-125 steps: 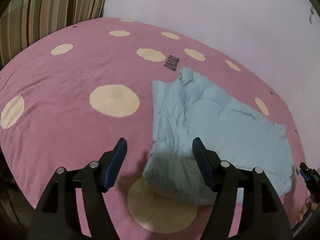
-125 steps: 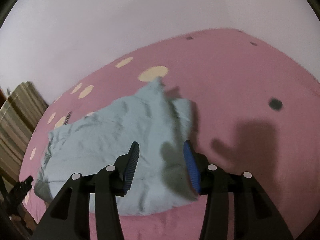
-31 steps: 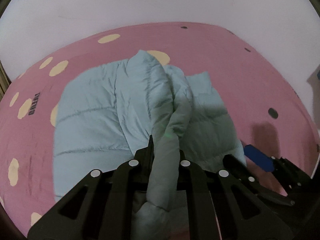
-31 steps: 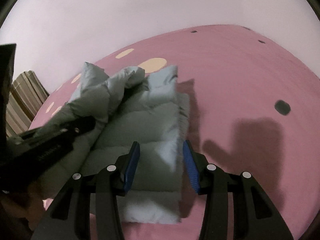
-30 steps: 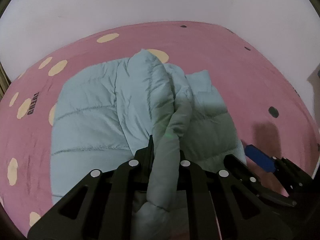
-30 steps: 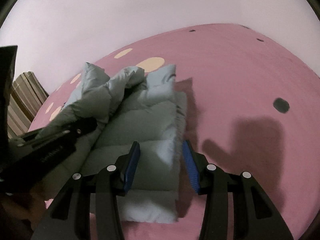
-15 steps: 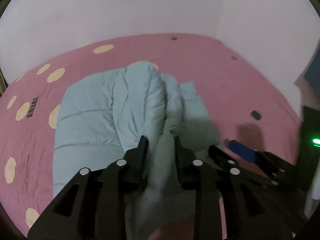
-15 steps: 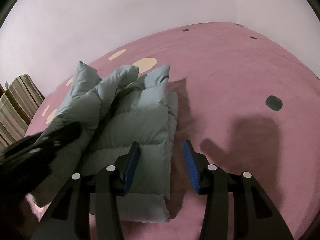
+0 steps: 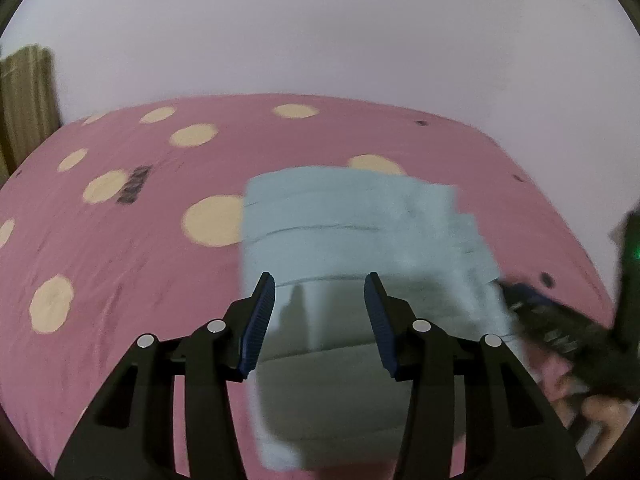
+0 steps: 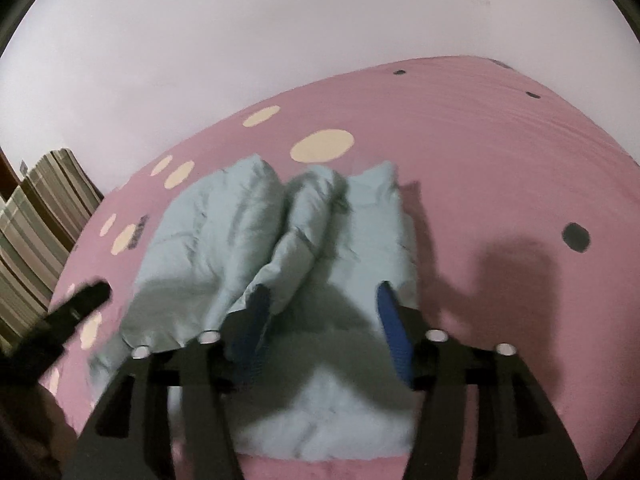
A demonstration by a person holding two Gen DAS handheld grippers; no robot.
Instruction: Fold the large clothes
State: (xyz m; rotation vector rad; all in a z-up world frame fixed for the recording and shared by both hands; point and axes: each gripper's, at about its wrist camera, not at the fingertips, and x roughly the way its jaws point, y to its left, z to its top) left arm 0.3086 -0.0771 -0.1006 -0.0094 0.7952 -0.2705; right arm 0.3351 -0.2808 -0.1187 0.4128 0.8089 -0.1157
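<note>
Nearest the left wrist camera, the left claw [image 9: 318, 300] hangs above the near part of the pale blue quilted jacket [image 9: 360, 240]; its jaws have just been opening and stand apart with nothing pressed between the blue pads. At the right edge of that view the blurred right claw [image 9: 560, 332] crosses the jacket's right border, with part of the person's hand [image 9: 600, 408] below it. In the right wrist view the right claw [image 10: 322, 320] has also just been opening; its jaws are spread over the jacket [image 10: 360, 248], and a raised fold lies against the left pad without being pinched. The jacket lies folded on the pink bed cover [image 9: 120, 260] with cream dots, puffy ridges along its far end. Bare cover stretches to the left and right of it. Beyond it are the pale wall [image 10: 240, 60] and, far left, a striped curtain [image 10: 36, 232].
</note>
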